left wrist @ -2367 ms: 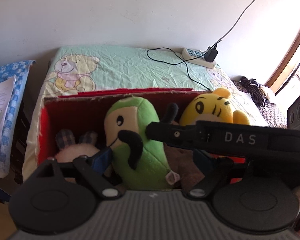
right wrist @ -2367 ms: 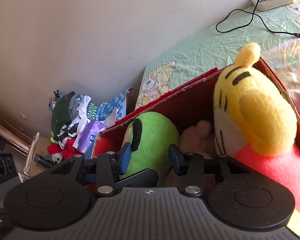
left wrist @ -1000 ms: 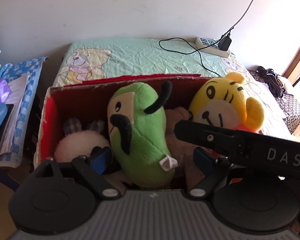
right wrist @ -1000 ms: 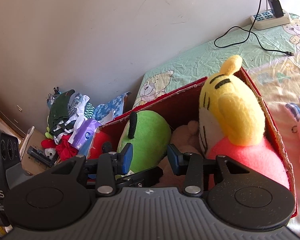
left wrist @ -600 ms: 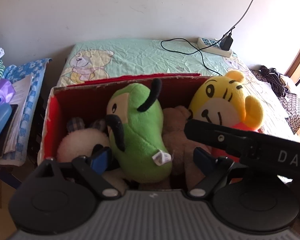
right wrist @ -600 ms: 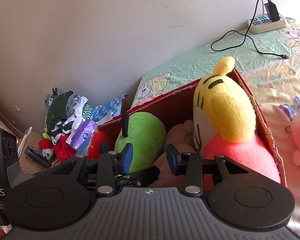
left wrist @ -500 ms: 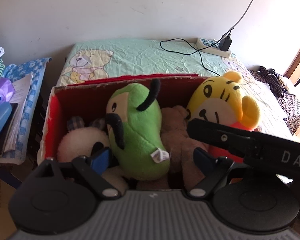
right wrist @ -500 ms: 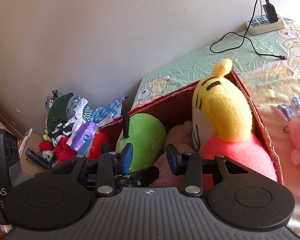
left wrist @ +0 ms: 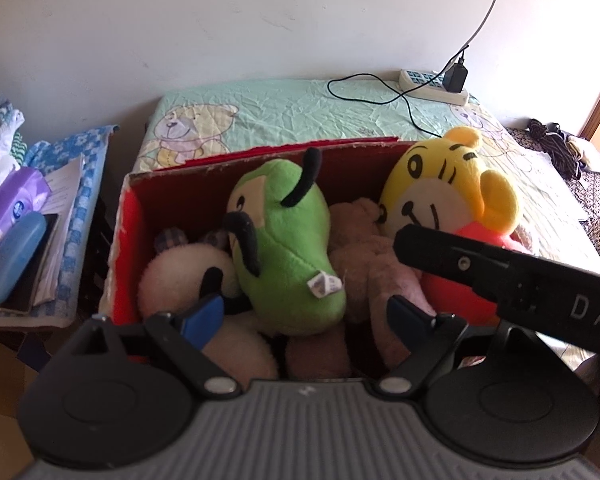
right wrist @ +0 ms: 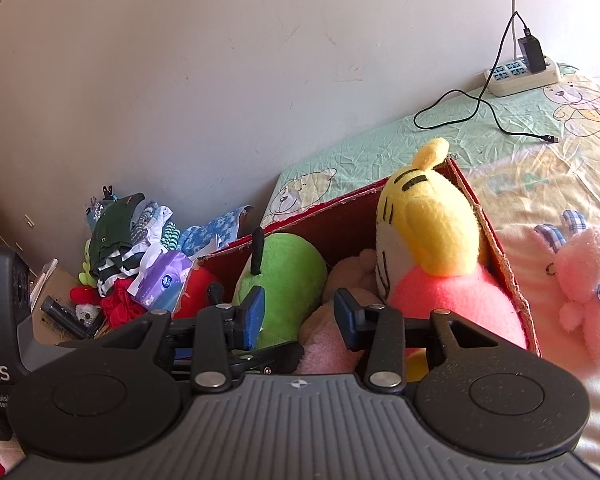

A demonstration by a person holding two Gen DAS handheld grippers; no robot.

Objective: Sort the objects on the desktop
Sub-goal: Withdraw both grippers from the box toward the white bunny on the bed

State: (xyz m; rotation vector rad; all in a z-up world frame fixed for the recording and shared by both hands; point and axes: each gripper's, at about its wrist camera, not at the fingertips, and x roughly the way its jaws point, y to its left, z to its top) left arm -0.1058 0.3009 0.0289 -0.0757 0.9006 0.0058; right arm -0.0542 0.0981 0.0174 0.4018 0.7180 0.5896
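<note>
While both the left claw (left wrist: pixel 304 316) and right claw (right wrist: pixel 298 316) hang open and empty over the crammed red box (left wrist: pixel 126 216) on the bed (left wrist: pixel 300 108), a brown plush (left wrist: pixel 364 256) lies half-buried, and a pink rabbit (right wrist: pixel 584 280) sits outside.

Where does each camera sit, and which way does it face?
Left wrist: on the left gripper, looking down into the red box; open blue-tipped fingers and the other gripper's black body show.
Right wrist: on the right gripper, facing across the box toward the wall; open fingers show.
Shared: green plush, yellow plush, power strip.
</note>
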